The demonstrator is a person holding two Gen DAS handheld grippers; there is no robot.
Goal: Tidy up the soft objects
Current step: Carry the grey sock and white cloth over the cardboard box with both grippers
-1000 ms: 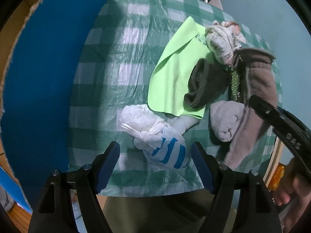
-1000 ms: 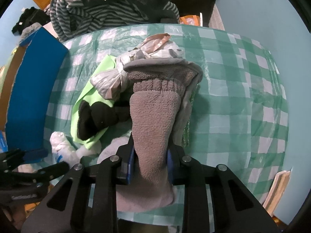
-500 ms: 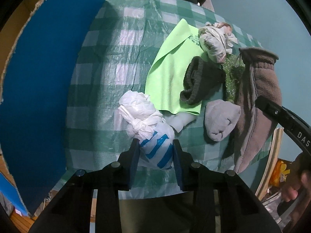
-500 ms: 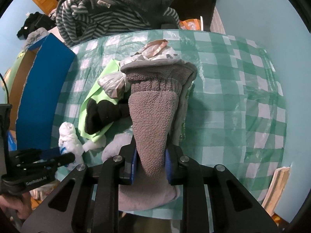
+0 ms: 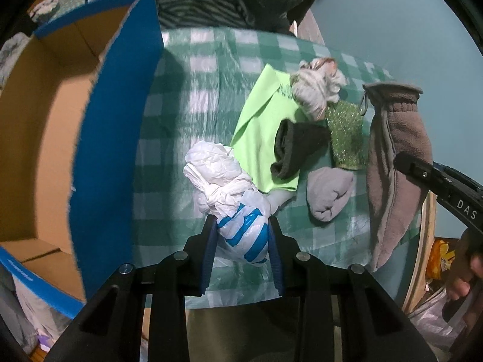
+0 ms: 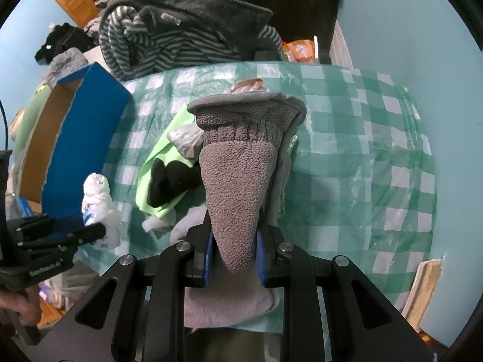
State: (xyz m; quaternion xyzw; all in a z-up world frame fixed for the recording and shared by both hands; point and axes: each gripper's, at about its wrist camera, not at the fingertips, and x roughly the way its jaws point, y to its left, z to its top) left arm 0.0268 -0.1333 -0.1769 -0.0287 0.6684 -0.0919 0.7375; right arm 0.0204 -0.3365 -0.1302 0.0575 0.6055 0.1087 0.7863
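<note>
Your left gripper (image 5: 242,235) is clamped on the knotted plastic bag (image 5: 232,199); its white knot pokes fwd past the pads, blue-striped part between them. Your right gripper (image 6: 235,246) pinches the grey fleece mitten (image 6: 238,181), cuff hanging fwd of the tips. Blue-sided cardboard box (image 5: 99,138) sits left of the left tongs. Btwn the two tongs on the checked tablecloth (image 6: 356,157): green cloth (image 5: 259,138), dark sock (image 5: 295,147), grey sock (image 5: 327,194), glittery green pouch (image 5: 345,138).
</note>
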